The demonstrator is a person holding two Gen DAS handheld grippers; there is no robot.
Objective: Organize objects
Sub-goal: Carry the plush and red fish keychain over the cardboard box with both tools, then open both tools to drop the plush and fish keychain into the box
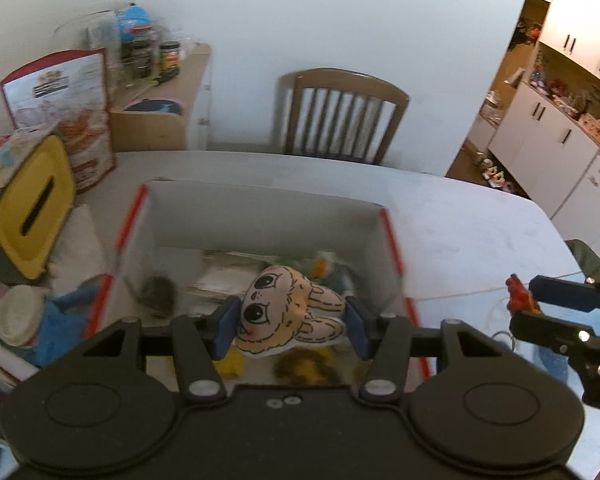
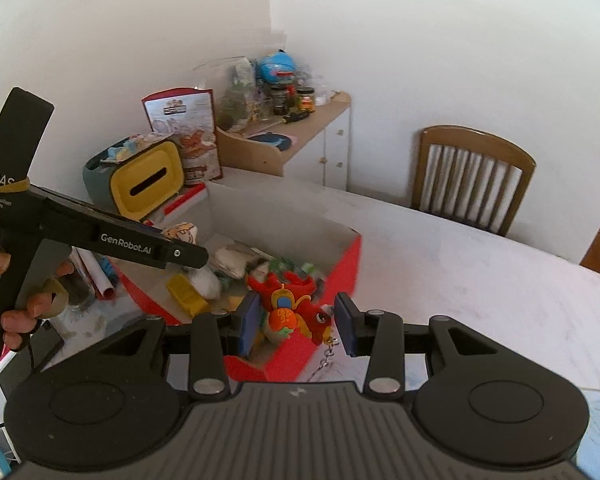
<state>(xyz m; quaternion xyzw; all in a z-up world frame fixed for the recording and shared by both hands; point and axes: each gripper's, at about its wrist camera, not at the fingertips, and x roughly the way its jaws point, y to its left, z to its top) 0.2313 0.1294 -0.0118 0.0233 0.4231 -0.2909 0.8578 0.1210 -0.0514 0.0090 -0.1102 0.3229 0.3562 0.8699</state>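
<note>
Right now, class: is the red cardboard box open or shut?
Open: the red cardboard box has no lid on, and its white inner walls and the toys inside show from above.

Two tools (image 1: 288,330), one red box (image 1: 392,236), two held plush toys (image 1: 292,312), one chair (image 1: 340,116), one table (image 1: 480,232)

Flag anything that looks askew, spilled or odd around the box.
Nothing is spilled or broken. The yellow-lidded bin left of the box lies tipped on its side, its slot facing outward. The bunny plush sits sideways in the left tool, and the red toy's chain dangles from the right tool.
</note>
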